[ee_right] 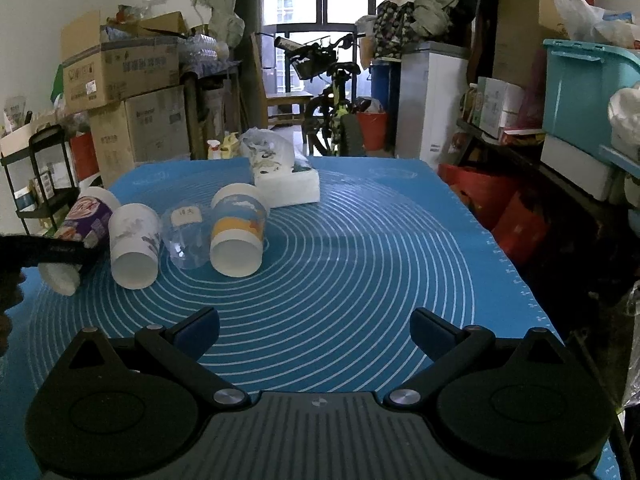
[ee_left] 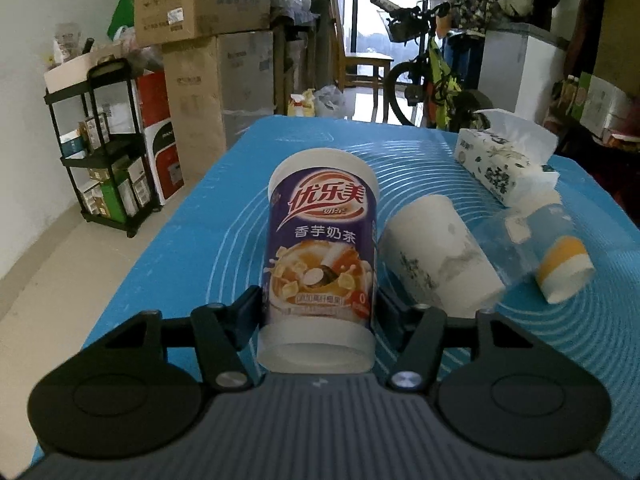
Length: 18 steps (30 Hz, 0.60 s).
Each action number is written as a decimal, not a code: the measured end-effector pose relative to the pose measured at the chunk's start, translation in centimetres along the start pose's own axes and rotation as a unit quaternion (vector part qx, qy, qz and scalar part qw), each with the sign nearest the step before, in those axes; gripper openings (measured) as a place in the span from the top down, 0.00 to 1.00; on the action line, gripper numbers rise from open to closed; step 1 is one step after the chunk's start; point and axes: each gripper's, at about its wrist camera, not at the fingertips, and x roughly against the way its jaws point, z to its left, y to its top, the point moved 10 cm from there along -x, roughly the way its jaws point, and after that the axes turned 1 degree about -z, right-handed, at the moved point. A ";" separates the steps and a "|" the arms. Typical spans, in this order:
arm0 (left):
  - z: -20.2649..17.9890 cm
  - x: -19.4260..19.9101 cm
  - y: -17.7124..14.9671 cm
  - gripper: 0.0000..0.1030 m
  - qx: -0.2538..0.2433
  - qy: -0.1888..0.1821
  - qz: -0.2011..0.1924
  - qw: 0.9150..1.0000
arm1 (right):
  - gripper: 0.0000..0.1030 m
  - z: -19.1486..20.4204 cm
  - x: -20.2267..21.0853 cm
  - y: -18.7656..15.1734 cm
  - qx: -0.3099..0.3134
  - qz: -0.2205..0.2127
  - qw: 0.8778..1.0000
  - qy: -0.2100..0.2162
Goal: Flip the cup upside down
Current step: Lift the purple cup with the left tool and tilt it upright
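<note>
My left gripper [ee_left: 318, 304] is shut on a purple milk-tea cup [ee_left: 320, 248], its open mouth toward the camera and its base pointing away. The right wrist view shows the same cup [ee_right: 86, 218] at the far left, tilted and held by the left gripper's fingers [ee_right: 60, 254] just above the blue mat [ee_right: 360, 248]. A white printed cup [ee_left: 440, 252], a clear plastic cup [ee_left: 516, 240] and a blue-and-orange cup [ee_left: 560, 256] lie on their sides to its right. My right gripper [ee_right: 316, 330] is open and empty over the mat's near part.
A tissue pack [ee_left: 504, 156] lies at the mat's back right; it also shows in the right wrist view [ee_right: 286, 180]. A black shelf cart [ee_left: 104, 152] and stacked cardboard boxes [ee_left: 200, 40] stand left of the table. A bicycle [ee_left: 432, 72] stands behind.
</note>
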 end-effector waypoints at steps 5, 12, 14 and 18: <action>0.1 2.9 -0.3 0.39 0.004 0.012 -0.017 1.000 | 0.02 0.4 0.7 0.0 0.003 -0.004 1.000 0.002; -3.7 8.9 -2.1 0.39 -0.022 -0.013 -0.038 0.999 | 0.02 0.1 2.1 -0.2 -0.003 -0.004 1.000 0.005; -5.6 10.0 -3.0 0.39 -0.026 -0.028 -0.035 0.999 | 0.02 -0.2 2.7 -0.2 -0.006 -0.005 1.000 0.004; -8.7 10.6 -4.3 0.39 -0.027 -0.047 -0.030 0.998 | 0.02 -1.2 3.6 -0.3 -0.002 -0.007 1.000 -0.005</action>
